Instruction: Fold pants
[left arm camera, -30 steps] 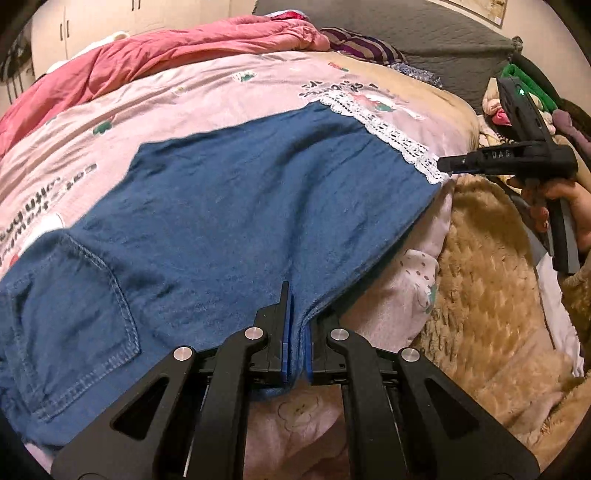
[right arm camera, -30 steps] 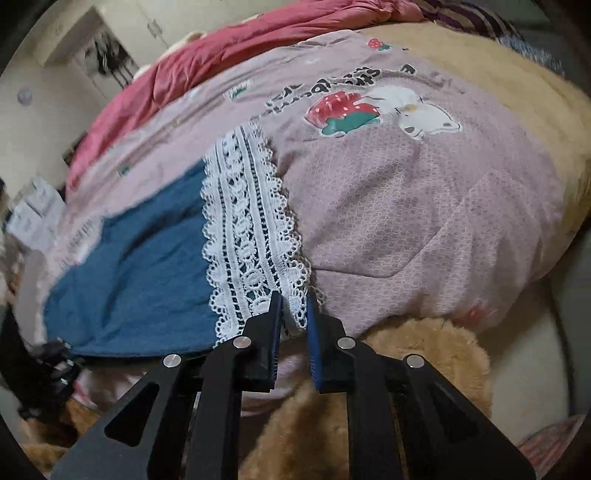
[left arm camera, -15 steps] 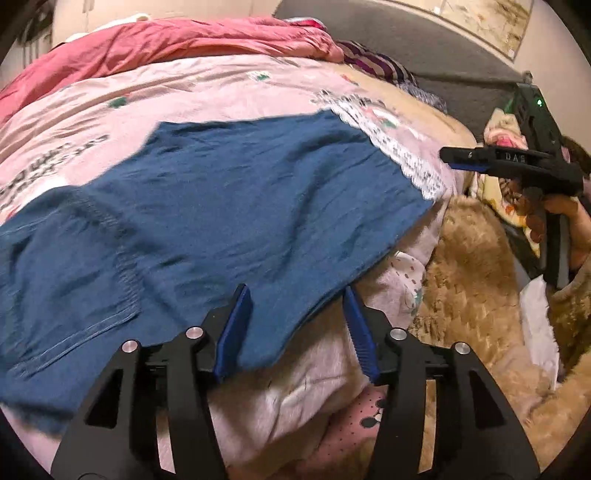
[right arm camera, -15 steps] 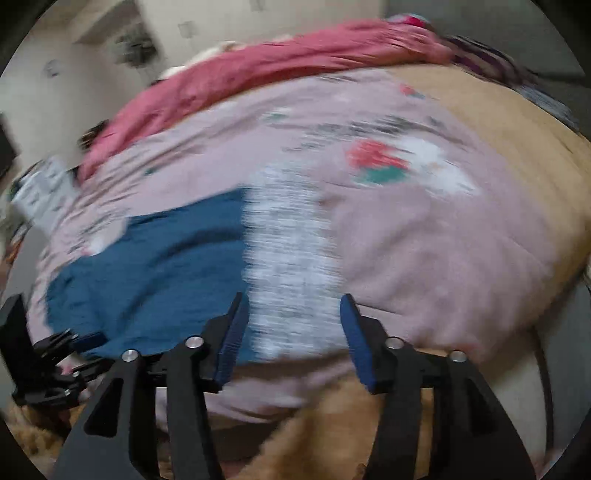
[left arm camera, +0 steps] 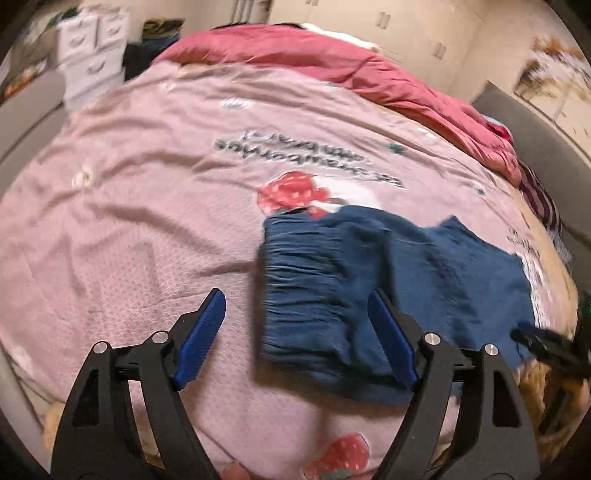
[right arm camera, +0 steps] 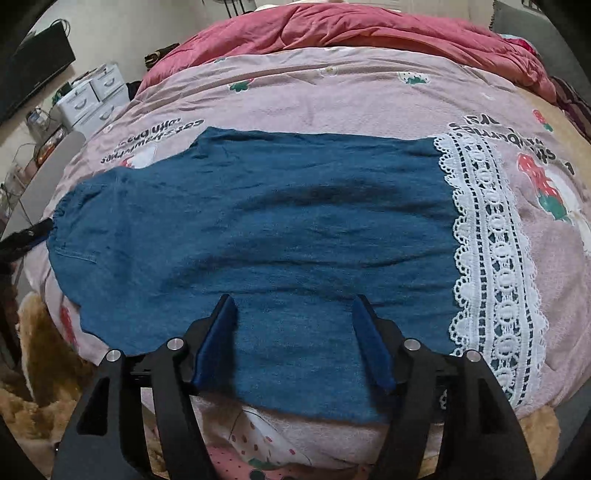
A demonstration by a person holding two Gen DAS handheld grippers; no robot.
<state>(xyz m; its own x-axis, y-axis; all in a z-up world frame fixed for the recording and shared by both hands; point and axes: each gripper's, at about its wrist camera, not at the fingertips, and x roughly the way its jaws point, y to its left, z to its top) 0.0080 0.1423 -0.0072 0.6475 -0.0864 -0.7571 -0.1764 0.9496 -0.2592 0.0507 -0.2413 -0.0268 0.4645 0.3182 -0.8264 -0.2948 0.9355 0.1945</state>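
Observation:
Blue denim pants (right arm camera: 295,221) lie flat along the near side of a pink printed quilt (right arm camera: 332,92). Their white lace hem (right arm camera: 491,258) is at the right and the gathered waistband (left arm camera: 303,288) at the left. My right gripper (right arm camera: 294,301) hovers over the pants' near edge, its jaws opening; the cloth lies under and between them, not pinched. My left gripper (left arm camera: 295,295) is at the waistband end, its jaws also opening, with the waistband in the gap and not pressed. The left gripper (right arm camera: 26,236) shows at the right wrist view's left edge. The right gripper (left arm camera: 543,343) appears blurred in the left wrist view.
A crumpled red duvet (right arm camera: 351,29) lies across the far side of the bed. A white drawer unit (right arm camera: 92,96) stands beyond the bed's left end. A tan fluffy blanket (right arm camera: 37,369) hangs along the near edge. A grey headboard (left arm camera: 535,147) is at the right.
Both grippers were shut on the pants' near edge and have let go and opened. The left one swung to the waistband end; the right one slid from the lace hem toward mid-leg.

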